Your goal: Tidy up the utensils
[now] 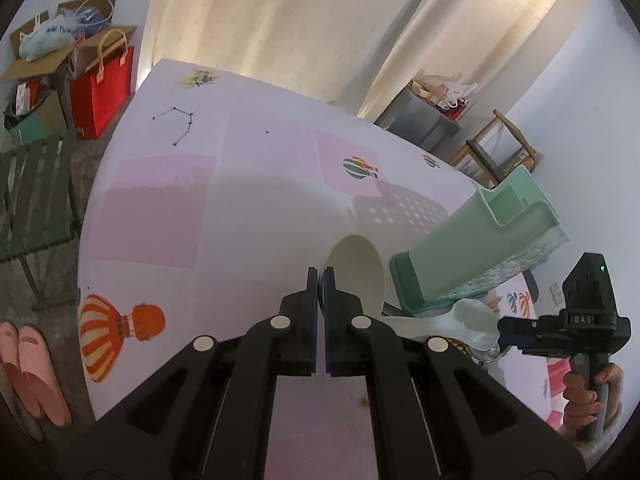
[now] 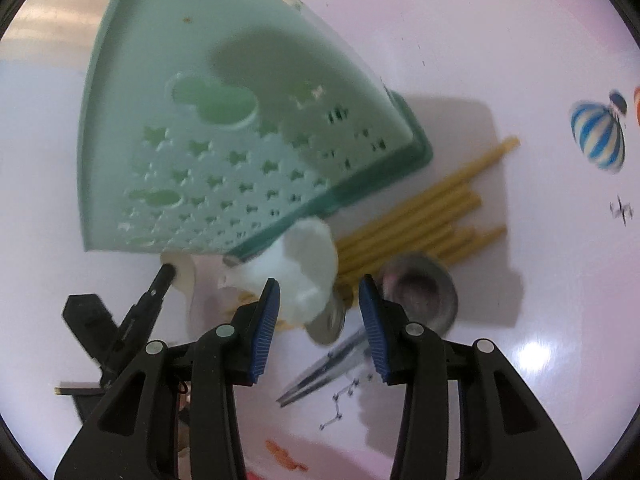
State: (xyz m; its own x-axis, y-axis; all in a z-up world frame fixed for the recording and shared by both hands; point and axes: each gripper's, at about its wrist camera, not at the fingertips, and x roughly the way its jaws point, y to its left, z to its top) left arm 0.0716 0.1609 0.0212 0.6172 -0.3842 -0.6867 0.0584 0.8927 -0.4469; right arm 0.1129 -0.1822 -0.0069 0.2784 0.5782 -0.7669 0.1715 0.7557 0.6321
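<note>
On the tablecloth (image 2: pixel 500 40) lay yellow chopsticks (image 2: pixel 424 216), metal spoons (image 2: pixel 420 292) and a white spoon (image 2: pixel 304 268), beside the green utensil holder (image 2: pixel 224 120). Above them the right gripper (image 2: pixel 320 320) stood apart; the left gripper (image 1: pixel 322 292) clamped a cream spoon (image 1: pixel 360 276).

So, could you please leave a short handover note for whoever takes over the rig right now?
Left gripper: jaws shut, tips at the cream spoon; a real grip on it is unclear.
Right gripper: open, empty, over the white spoon.
Green holder is tipped over on the table. Chopsticks, steel spoon and tweezers lie loose beside it.
Done: nothing visibly in the holder.
Left: probably stand the holder up, then load everything.
</note>
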